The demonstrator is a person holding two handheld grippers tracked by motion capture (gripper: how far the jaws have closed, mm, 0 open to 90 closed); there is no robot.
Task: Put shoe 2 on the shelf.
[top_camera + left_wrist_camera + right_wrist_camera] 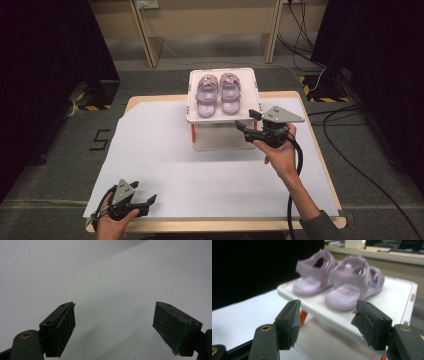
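- Sandals: a lilac pair sits side by side on a white raised tray [195, 118] at the far middle of the bench [150, 160], toes away from the person, the left sandal [206, 95] just beside the right sandal [230, 93].
- Right tongs [248, 124] hover near the tray's near right corner, pointing across toward it, jaws apart with nothing between them.
- In the right gripper view, those tongs [325, 322] face the sandals' heel straps; the right sandal [354, 287] lies just beyond the gap between the jaws, not touching either pad, and the left sandal [314, 277] lies farther off to one side.
- Left tongs [142, 204] rest low at the near left edge of the bench, well apart from the tray.
- Left gripper view: the tongs [113, 325] stand wide over bare white bench cover.
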